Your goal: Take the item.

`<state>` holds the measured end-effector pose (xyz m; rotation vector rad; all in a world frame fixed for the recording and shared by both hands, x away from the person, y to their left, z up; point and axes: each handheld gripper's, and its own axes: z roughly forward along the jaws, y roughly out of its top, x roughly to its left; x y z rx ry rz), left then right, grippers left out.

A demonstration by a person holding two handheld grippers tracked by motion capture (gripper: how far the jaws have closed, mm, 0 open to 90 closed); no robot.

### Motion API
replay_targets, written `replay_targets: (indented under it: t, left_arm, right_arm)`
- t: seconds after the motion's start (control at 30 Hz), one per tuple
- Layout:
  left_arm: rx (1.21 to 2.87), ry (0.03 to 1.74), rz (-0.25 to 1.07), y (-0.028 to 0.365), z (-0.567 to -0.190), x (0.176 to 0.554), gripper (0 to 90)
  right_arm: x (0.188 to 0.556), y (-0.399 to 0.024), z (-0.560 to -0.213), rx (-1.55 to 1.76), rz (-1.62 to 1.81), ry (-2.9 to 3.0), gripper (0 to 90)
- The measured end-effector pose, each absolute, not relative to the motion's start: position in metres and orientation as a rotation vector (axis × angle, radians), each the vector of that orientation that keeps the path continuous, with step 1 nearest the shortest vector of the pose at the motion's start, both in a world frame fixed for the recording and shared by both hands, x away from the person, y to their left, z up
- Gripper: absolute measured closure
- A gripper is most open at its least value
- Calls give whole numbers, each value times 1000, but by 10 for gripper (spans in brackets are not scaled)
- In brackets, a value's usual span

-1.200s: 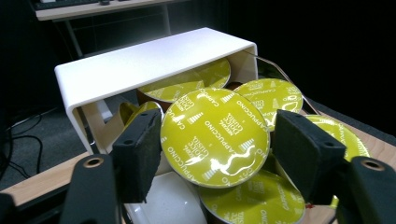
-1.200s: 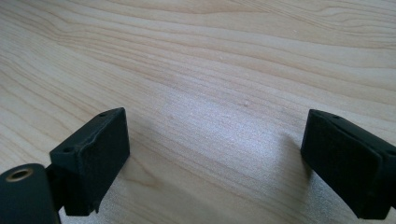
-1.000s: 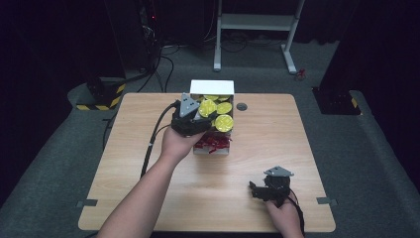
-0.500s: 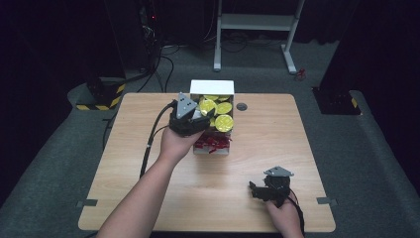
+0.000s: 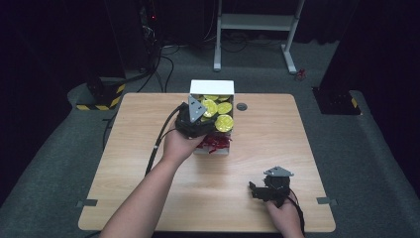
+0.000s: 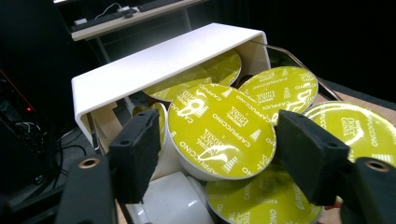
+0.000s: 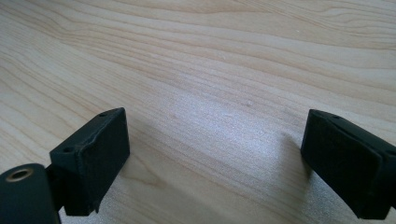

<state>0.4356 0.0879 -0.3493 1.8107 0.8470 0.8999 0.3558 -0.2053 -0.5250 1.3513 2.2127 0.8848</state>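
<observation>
On the wooden table (image 5: 148,163) the white box (image 5: 212,87) sits full of yellow-lidded coffee pods, and the left gripper (image 6: 219,154) hovers at its open top. Its jaws have just been opening and now flank one pod (image 6: 222,133) without pressing it, so I judge this pod just set down among the others. The right gripper (image 7: 215,158) rests wide and empty near the table's front edge.

Overhead light brightens the wooden table (image 5: 148,148) while the surrounding room stays dark; the yellow capsule lids (image 6: 222,130) glare softly, near jaws slightly blurred.
</observation>
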Motion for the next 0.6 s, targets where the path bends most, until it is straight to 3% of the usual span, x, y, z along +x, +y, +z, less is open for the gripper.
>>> replay_targets:
  t: [0.47,0.6]
  left_arm:
    - [1740,816,886,91,-344,429,482]
    - [1765,798,925,89,-345,428,366]
  right_arm:
    - [356,-205,-525,1351,885,2213,79]
    - [356,-205,-525,1351,885,2212,79]
